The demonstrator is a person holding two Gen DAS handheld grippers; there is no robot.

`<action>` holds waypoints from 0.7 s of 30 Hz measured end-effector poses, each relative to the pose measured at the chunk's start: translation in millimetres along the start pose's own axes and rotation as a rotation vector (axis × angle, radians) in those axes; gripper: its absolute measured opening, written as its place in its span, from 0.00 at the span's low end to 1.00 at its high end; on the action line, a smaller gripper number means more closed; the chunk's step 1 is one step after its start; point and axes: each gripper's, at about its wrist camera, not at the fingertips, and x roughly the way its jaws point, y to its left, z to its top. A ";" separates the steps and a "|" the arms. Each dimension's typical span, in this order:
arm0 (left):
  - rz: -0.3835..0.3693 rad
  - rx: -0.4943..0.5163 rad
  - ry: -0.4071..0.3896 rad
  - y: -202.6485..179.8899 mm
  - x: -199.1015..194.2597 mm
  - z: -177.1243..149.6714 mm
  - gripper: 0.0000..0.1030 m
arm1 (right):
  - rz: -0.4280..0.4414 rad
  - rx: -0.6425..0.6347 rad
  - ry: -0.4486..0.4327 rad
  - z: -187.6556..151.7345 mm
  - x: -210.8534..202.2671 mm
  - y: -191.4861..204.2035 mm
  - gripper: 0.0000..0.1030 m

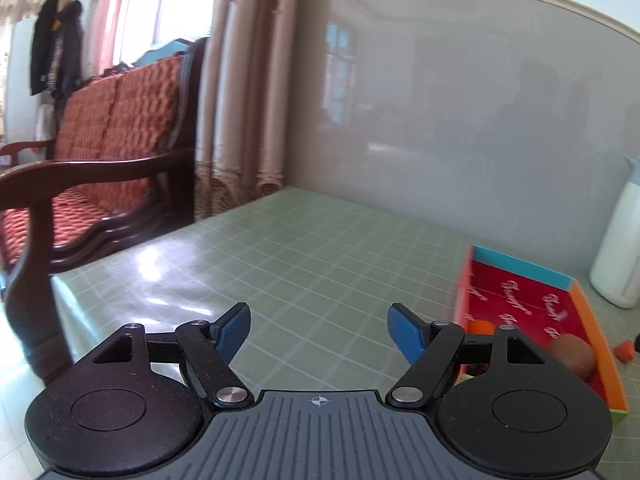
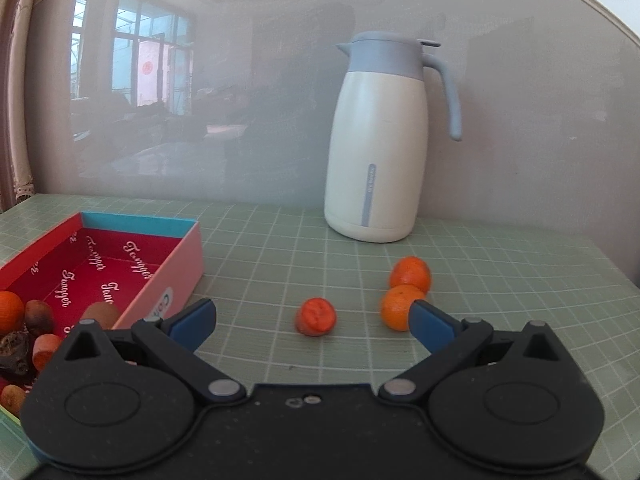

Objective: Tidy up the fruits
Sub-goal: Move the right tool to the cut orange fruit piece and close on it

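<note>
both wrist views look low across the table [image 1: 320, 248], sharing the box [image 2: 176, 264]

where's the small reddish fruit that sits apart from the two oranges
In the right wrist view the small reddish fruit lies on the green table, between the box and the two oranges, ahead of the open right gripper.

the table cover [image 2: 280, 264] at mid frame looks like glossy wipe-clean sheet, gridded, with window glare at lower left in the left wrist view. the box [image 2: 168, 276] at left looks like matt card, its red lining printed smooth. the jug [image 2: 376, 160] at centre right has a smooth satin body and matt plastic lid and handle. the oranges [image 2: 410, 274] look dimpled and dull. the wall [image 2: 260, 140] is glossy, mirroring a window. the bench [image 1: 104, 168] at left is polished dark wood with woven cloth cushions. the curtain [image 1: 244, 80] is soft cloth.
</note>
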 end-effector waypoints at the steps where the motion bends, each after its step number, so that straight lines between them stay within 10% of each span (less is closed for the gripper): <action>1: 0.017 -0.004 -0.004 3.6 0.4 0.1 0.75 | 0.015 0.004 0.008 0.6 2.7 1.4 1.00; 9: 0.085 -0.038 -0.019 26.1 4.2 0.0 0.77 | 0.083 0.057 0.081 6.6 29.2 1.9 0.94; 13: 0.110 -0.058 -0.030 37.9 3.8 -0.2 0.78 | 0.112 0.125 0.146 6.1 46.1 -8.1 0.67; 21: 0.127 -0.098 -0.021 53.5 6.3 -1.7 0.79 | 0.078 0.119 0.182 1.0 63.3 -8.4 0.46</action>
